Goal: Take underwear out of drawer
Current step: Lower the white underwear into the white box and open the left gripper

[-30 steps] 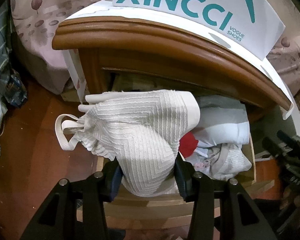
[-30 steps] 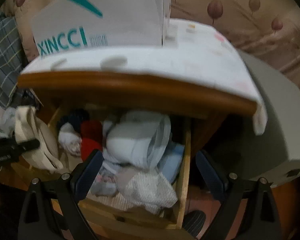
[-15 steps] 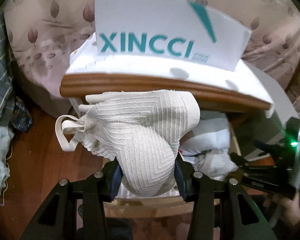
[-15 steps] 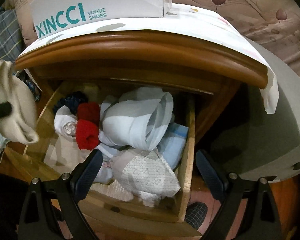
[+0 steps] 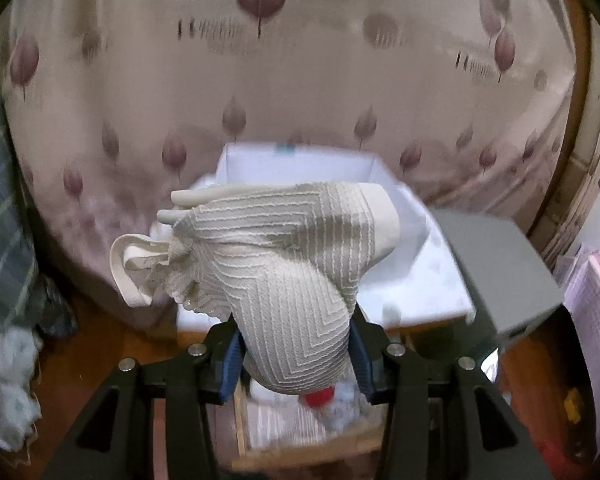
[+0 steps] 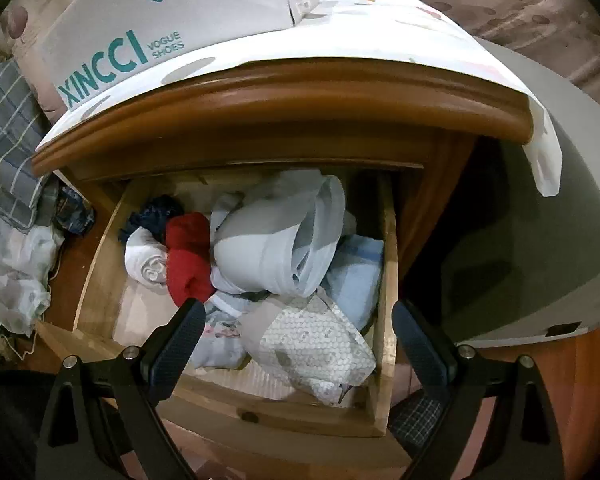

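The jaws of the left gripper (image 5: pixel 296 364) were clamped on the cream garment (image 5: pixel 284 280), which was held well above the drawer (image 6: pixel 388 280). The jaws of the right gripper (image 6: pixel 300 344) were spread wide and empty, just above the clothes left in the drawer. The white patterned piece (image 6: pixel 312 344) lay directly below them, so the right hand was judged the nearer.

dim indoor light; left view motion-blurred; right sharp; fisheye edges
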